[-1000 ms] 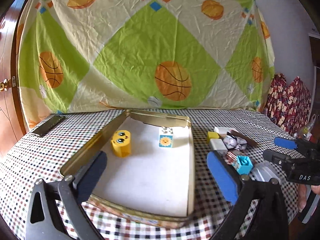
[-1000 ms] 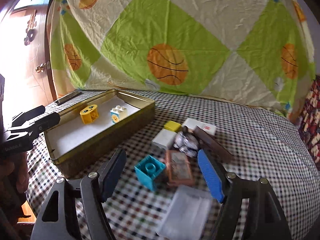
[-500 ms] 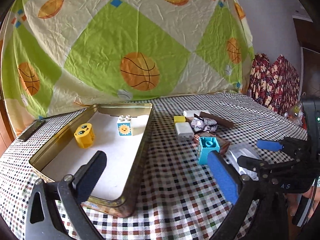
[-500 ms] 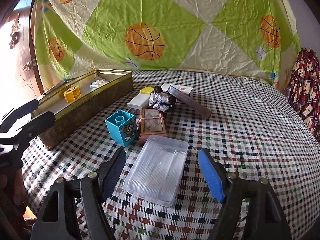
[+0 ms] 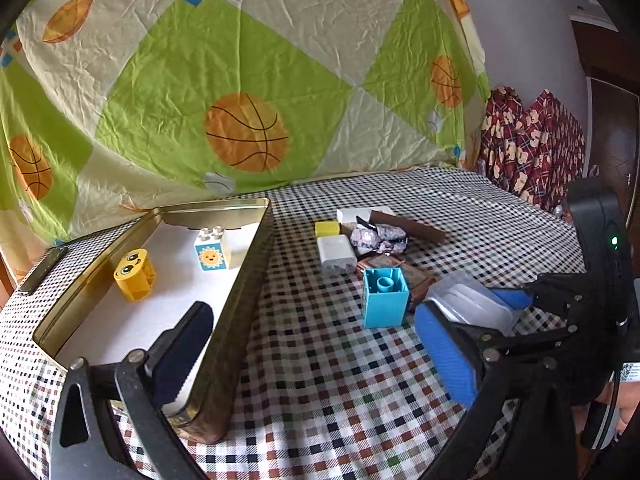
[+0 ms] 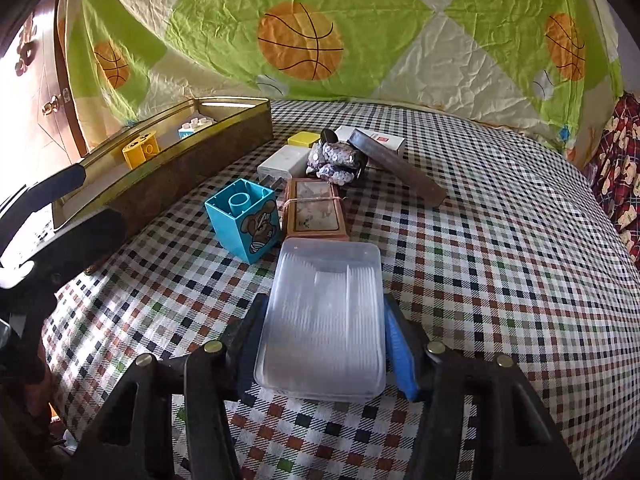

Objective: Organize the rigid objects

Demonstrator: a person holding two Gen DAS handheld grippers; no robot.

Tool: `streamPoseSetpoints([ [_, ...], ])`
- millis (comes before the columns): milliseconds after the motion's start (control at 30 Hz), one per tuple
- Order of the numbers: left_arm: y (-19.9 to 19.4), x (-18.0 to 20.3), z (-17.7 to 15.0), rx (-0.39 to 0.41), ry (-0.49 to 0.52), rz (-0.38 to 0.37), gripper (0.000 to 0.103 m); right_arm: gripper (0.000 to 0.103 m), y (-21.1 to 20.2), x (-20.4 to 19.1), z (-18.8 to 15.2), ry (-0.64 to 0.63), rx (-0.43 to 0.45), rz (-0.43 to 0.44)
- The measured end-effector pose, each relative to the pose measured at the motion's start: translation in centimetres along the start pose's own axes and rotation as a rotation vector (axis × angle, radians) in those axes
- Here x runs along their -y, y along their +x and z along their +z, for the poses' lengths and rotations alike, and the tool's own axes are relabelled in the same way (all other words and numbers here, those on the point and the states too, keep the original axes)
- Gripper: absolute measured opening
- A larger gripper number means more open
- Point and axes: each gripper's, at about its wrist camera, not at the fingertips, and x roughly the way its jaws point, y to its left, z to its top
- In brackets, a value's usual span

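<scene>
My right gripper (image 6: 322, 344) is shut on a clear plastic box (image 6: 324, 320) that lies on the checked tablecloth; it also shows in the left wrist view (image 5: 476, 304). My left gripper (image 5: 316, 344) is open and empty, low over the near right corner of the gold tin tray (image 5: 244, 280). The tray holds a yellow face block (image 5: 134, 274) and a white sun block (image 5: 212, 250). A blue block (image 6: 246, 218) lies on its side beside the clear box.
A brown framed card box (image 6: 316, 210), a white adapter (image 6: 282, 164), a small yellow block (image 6: 304, 139), a sequined lump (image 6: 336, 160), a dark bar (image 6: 400, 168) and a white box (image 6: 384, 140) are clustered behind. A dark flat item (image 5: 42, 270) lies left of the tray.
My right gripper has moved forward and closed on the clear box. My left gripper has swung right, from over the tray to its right corner.
</scene>
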Motion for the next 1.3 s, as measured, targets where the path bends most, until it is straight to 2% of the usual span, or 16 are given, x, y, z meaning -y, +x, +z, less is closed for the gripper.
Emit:
streamPoseSetpoints([
  [133, 0.9, 0.8, 0.4, -0.025, 0.001, -0.036, 0.101, 0.057, -0.9, 1.3, 0.9, 0.042, 0.044, -0.028],
  [300, 2.5, 2.1, 1.0, -0.089, -0.001, -0.099, 0.098, 0.057, -0.7, 3.0, 1.9, 0.084, 0.056, -0.059],
  [533, 5.0, 3.6, 1.3, -0.202, 0.006, -0.159, 0.082, 0.057, 0.4, 4.7, 1.4, 0.147, 0.041, -0.046],
  [667, 6.4, 3.7, 1.8, -0.231, 0.009, -0.141, 0.078, 0.057, 0.4, 5.0, 1.5, 0.152, 0.049, -0.026],
  [733, 7.1, 3.8, 1.8, -0.254, 0.01, -0.144, 0.065, 0.057, 0.4, 5.2, 1.4, 0.162, 0.05, -0.009],
  [867, 8.2, 4.0, 1.7, -0.309, 0.014, -0.163, 0.047, 0.057, 0.3, 5.0, 1.4, 0.151, 0.055, 0.004],
  [900, 8.2, 3.8, 1.7, -0.312, 0.007, -0.163, 0.035, 0.057, 0.3, 4.9, 1.4, 0.147, 0.057, 0.007],
  [933, 8.3, 3.7, 1.7, -0.315, 0.002, -0.165, 0.031, 0.057, 0.3, 4.9, 1.3, 0.147, 0.057, 0.008],
  [1300, 6.9, 3.2, 2.0, -0.22, -0.013, -0.143, 0.03, 0.057, -1.2, 4.4, 0.9, 0.122, 0.141, -0.004],
])
